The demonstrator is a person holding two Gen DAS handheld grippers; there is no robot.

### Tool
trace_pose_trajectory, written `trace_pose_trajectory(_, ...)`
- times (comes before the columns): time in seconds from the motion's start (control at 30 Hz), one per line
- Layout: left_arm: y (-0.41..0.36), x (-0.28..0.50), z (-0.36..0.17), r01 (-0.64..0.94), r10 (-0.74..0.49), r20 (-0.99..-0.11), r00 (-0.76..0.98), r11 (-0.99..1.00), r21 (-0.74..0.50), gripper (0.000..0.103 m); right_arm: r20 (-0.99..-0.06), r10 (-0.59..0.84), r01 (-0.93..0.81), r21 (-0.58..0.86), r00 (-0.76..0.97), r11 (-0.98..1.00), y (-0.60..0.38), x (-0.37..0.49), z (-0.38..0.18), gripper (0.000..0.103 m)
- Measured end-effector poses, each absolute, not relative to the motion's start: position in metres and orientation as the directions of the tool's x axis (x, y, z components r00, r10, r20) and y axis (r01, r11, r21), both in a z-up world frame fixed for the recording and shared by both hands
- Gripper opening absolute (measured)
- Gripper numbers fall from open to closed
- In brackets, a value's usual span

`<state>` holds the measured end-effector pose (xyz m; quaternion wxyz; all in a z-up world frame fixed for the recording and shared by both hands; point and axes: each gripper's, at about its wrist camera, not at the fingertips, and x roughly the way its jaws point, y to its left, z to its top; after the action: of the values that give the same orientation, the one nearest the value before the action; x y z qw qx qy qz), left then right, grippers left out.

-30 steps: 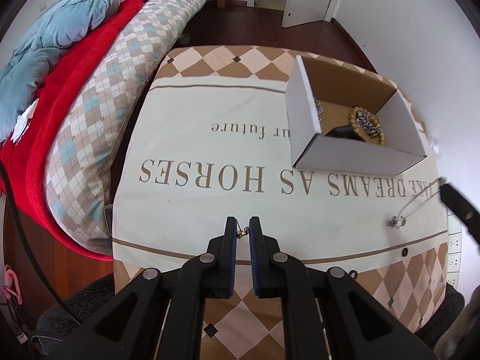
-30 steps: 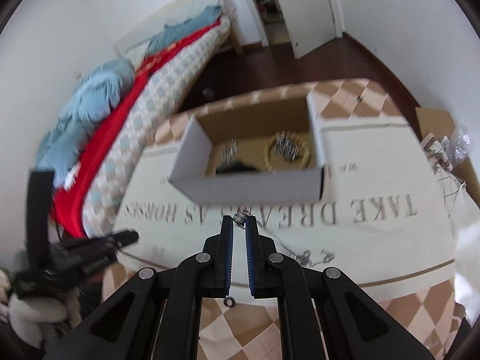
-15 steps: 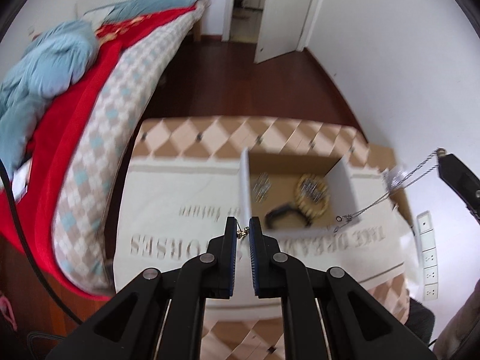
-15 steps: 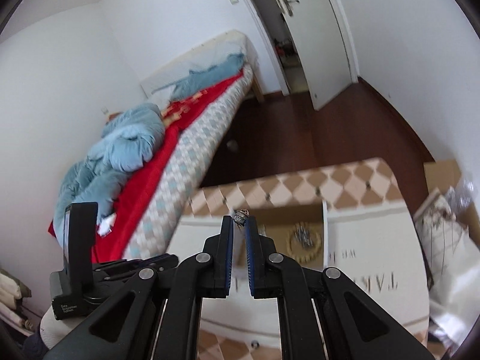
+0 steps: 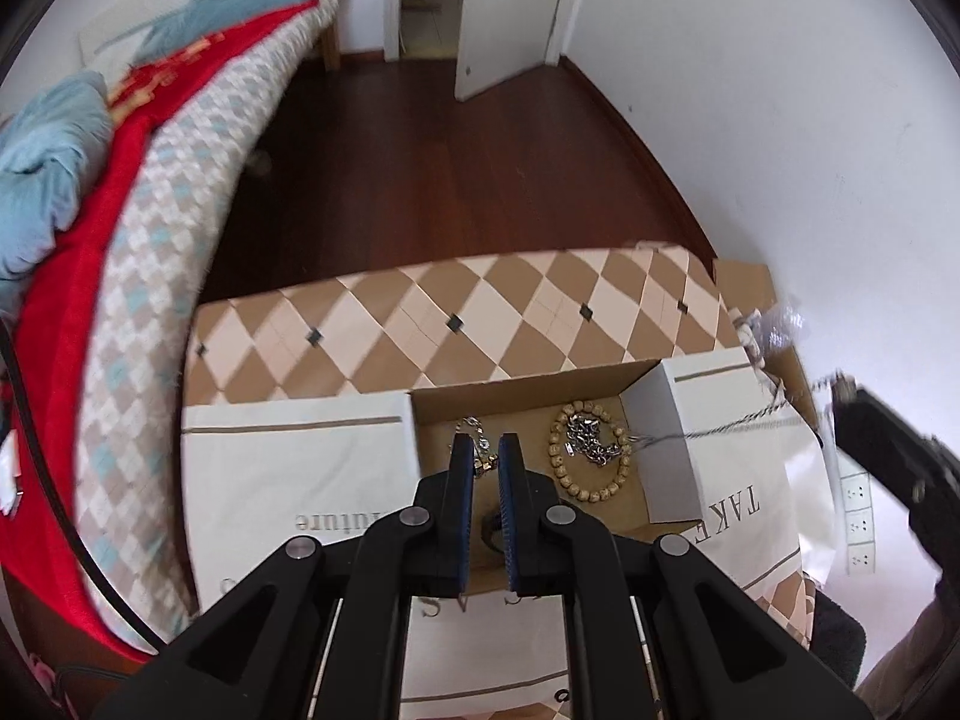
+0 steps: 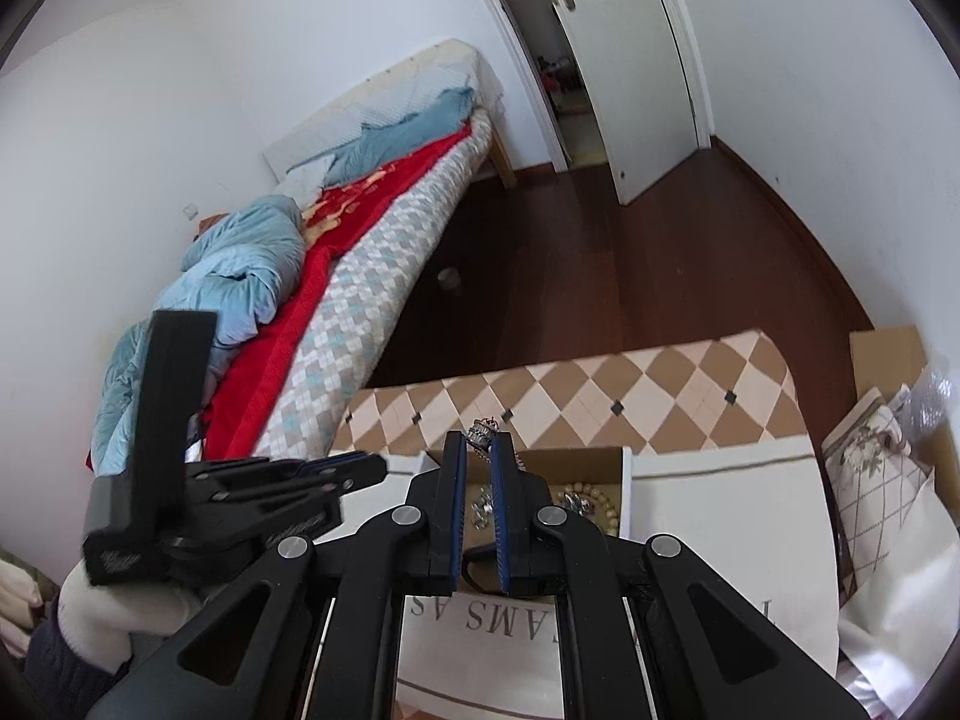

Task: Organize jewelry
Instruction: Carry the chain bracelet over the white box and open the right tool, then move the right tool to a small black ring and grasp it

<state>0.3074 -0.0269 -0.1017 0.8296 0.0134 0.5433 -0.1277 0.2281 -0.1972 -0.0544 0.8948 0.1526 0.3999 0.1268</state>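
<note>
A thin silver chain necklace [image 5: 714,433] stretches in the air between the two grippers, one end pinched in the narrow gap of the left gripper [image 5: 485,456], where a small gold clasp [image 5: 480,465] shows between the blue pads. The other end, a sparkly pendant [image 6: 483,433], is clamped at the tips of the right gripper [image 6: 478,447], whose fingers are also nearly closed. Directly beneath and ahead of both grippers sits an open cardboard box [image 5: 672,450] with white outer walls. Inside it, just right of the left gripper's fingertips, lies a wooden bead bracelet [image 5: 591,450] with a silver chain bracelet [image 5: 591,441] heaped in its centre (another small silver piece lies behind the left gripper's tips). The box rests on a table covered by a cream cloth [image 5: 288,480] with a brown diamond border and printed lettering. Far off to the left of the grippers stands a bed [image 6: 360,252] with a red blanket and blue quilt; ahead, an open white door [image 6: 624,60].
</note>
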Motion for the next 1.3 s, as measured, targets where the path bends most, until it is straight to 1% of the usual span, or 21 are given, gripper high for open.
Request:
trace_pose_trajectory(0.2, -0.024, 0.327, -0.129, 0.205, -0.224, -0.932, 0.286, 0.964, -0.169, 0.006, -0.727, 0.35, -0.08, 0.379, 0.591, 0.922, -0.201, 0.231, -0.082, 0.008)
trace_pose_trajectory(0.4, -0.02, 0.333, -0.139, 0.171, -0.236, -0.943, 0.235, 0.965, -0.199, 0.012, -0.789, 0.36, -0.041, 0.393, 0.498, 0.919, -0.203, 0.243, -0.109, 0.009)
trace_pose_trajectory(0.43, -0.02, 0.332, -0.139, 0.167, -0.222, -0.946, 0.237, 0.968, -0.186, 0.019, -0.799, 0.354, -0.036, 0.386, 0.487, 0.922, -0.202, 0.244, -0.112, 0.009)
trace_pose_trajectory(0.47, -0.019, 0.332, -0.137, 0.165, -0.21, -0.947, 0.243, 0.971, -0.173, 0.031, -0.813, 0.349, -0.028, 0.381, 0.467, 0.924, -0.202, 0.247, -0.116, 0.009)
trace_pose_trajectory(0.5, -0.019, 0.331, -0.136, 0.159, -0.198, -0.946, 0.257, 0.974, -0.161, 0.04, -0.821, 0.344, -0.016, 0.379, 0.456, 0.925, -0.203, 0.248, -0.12, 0.009)
trace_pose_trajectory(0.53, -0.017, 0.332, -0.134, 0.152, -0.185, -0.945, 0.269, 0.977, -0.148, 0.061, -0.831, 0.332, -0.013, 0.365, 0.447, 0.931, -0.203, 0.25, -0.122, 0.01)
trace_pose_trajectory(0.57, -0.015, 0.331, -0.132, 0.141, -0.162, -0.944, 0.286, 0.982, -0.125, 0.077, -0.841, 0.324, -0.011, 0.354, 0.434, 0.935, -0.202, 0.251, -0.124, 0.01)
trace_pose_trajectory(0.6, -0.012, 0.33, -0.129, 0.132, -0.142, -0.941, 0.308, 0.986, -0.105, 0.08, -0.847, 0.317, 0.0, 0.35, 0.426, 0.937, -0.203, 0.252, -0.127, 0.012)
trace_pose_trajectory(0.63, -0.01, 0.328, -0.126, 0.125, -0.121, -0.937, 0.327, 0.989, -0.084, 0.081, -0.855, 0.303, 0.005, 0.336, 0.421, 0.942, -0.203, 0.253, -0.129, 0.017)
trace_pose_trajectory(0.67, -0.007, 0.327, -0.124, 0.118, -0.098, -0.935, 0.34, 0.991, -0.061, 0.084, -0.864, 0.282, 0.011, 0.315, 0.417, 0.949, -0.203, 0.253, -0.13, 0.035)
trace_pose_trajectory(0.7, -0.004, 0.326, -0.123, 0.108, -0.075, -0.933, 0.352, 0.993, -0.039, 0.087, -0.872, 0.257, 0.017, 0.291, 0.416, 0.957, -0.203, 0.253, -0.131, 0.058)
trace_pose_trajectory(0.73, -0.002, 0.324, -0.122, 0.1, -0.05, -0.929, 0.366, 0.995, -0.014, 0.092, -0.877, 0.242, 0.019, 0.275, 0.416, 0.961, -0.203, 0.253, -0.131, 0.067)
trace_pose_trajectory(0.77, 0.001, 0.32, -0.12, 0.09, -0.015, -0.92, 0.391, 0.996, 0.022, 0.094, -0.882, 0.22, 0.023, 0.253, 0.416, 0.967, -0.203, 0.253, -0.132, 0.078)
trace_pose_trajectory(0.83, 0.006, 0.312, -0.116, 0.069, 0.034, -0.9, 0.435, 0.995, 0.071, 0.095, -0.899, 0.141, 0.035, 0.17, 0.414, 0.985, -0.2, 0.253, -0.133, 0.08)
trace_pose_trajectory(0.87, 0.008, 0.308, -0.116, 0.06, 0.048, -0.893, 0.448, 0.995, 0.084, 0.096, -0.903, 0.117, 0.041, 0.146, 0.413, 0.988, -0.2, 0.253, -0.134, 0.087)
trace_pose_trajectory(0.9, 0.011, 0.304, -0.115, 0.053, 0.055, -0.886, 0.459, 0.995, 0.09, 0.096, -0.908, 0.084, 0.046, 0.113, 0.41, 0.993, -0.199, 0.253, -0.135, 0.098)
trace_pose_trajectory(0.93, 0.014, 0.301, -0.115, 0.047, 0.06, -0.88, 0.47, 0.995, 0.093, 0.099, -0.911, 0.056, 0.049, 0.083, 0.408, 0.995, -0.197, 0.253, -0.136, 0.103)
trace_pose_trajectory(1.07, 0.019, 0.284, -0.115, 0.035, 0.065, -0.864, 0.5, 0.995, 0.096, 0.101, -0.914, -0.023, 0.055, -0.001, 0.404, 0.998, -0.192, 0.252, -0.141, 0.103)
trace_pose_trajectory(1.3, 0.016, 0.261, -0.114, 0.047, 0.066, -0.859, 0.508, 0.993, 0.104, 0.101, -0.913, -0.03, 0.059, -0.007, 0.406, 0.998, -0.184, 0.243, -0.141, 0.103)
